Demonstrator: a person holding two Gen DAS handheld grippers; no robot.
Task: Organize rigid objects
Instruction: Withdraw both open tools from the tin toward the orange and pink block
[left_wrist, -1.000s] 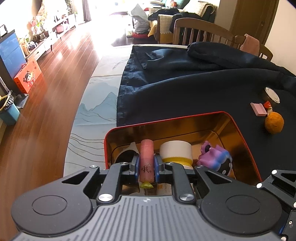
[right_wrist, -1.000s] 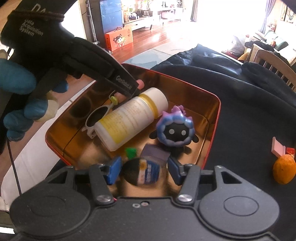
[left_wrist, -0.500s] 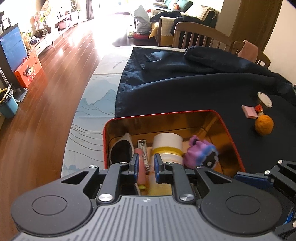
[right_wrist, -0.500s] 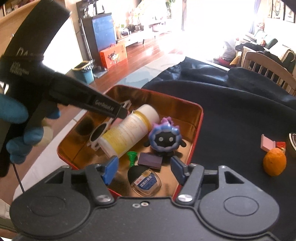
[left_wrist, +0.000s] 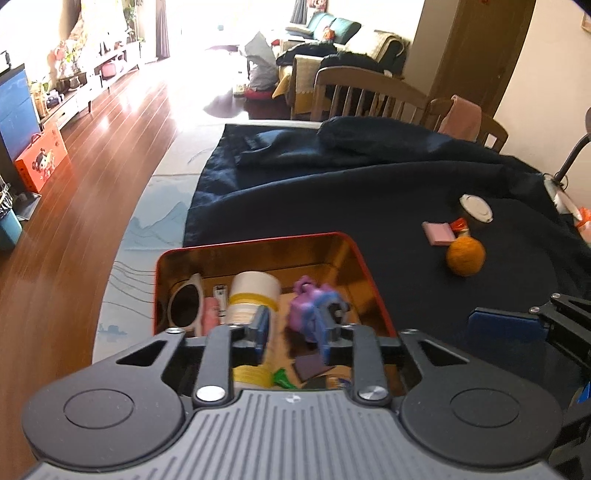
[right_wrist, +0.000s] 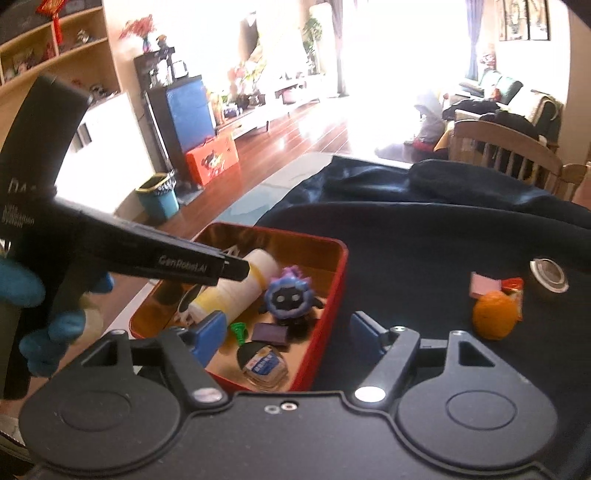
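Note:
A red tin box (left_wrist: 258, 239) (right_wrist: 334, 271) sits on the dark cloth. Inside lie sunglasses (left_wrist: 184, 306), a pink tube (left_wrist: 211, 317), a white bottle with yellow bands (left_wrist: 253, 295) (right_wrist: 236, 291), a purple plush toy (left_wrist: 314, 306) (right_wrist: 290, 297), a small dark-capped bottle (right_wrist: 260, 365), a dark card (right_wrist: 269, 332) and a green piece (right_wrist: 238, 330). My left gripper (left_wrist: 293, 328) is open and empty above the box. My right gripper (right_wrist: 288, 332) is open and empty over the box's near right edge.
An orange (left_wrist: 464, 257) (right_wrist: 495, 319), a pink block (left_wrist: 437, 232) (right_wrist: 483, 284), a red wrapper (left_wrist: 460, 226) and a round white lid (left_wrist: 476, 208) (right_wrist: 549, 275) lie on the cloth to the right. Wooden chairs (left_wrist: 365, 96) stand behind the table. The table's left edge (left_wrist: 122, 258) drops to the wooden floor.
My left gripper let go of the pink tube into the box and opened wider. My right gripper released the small bottle into the box and pulled back up to the right.

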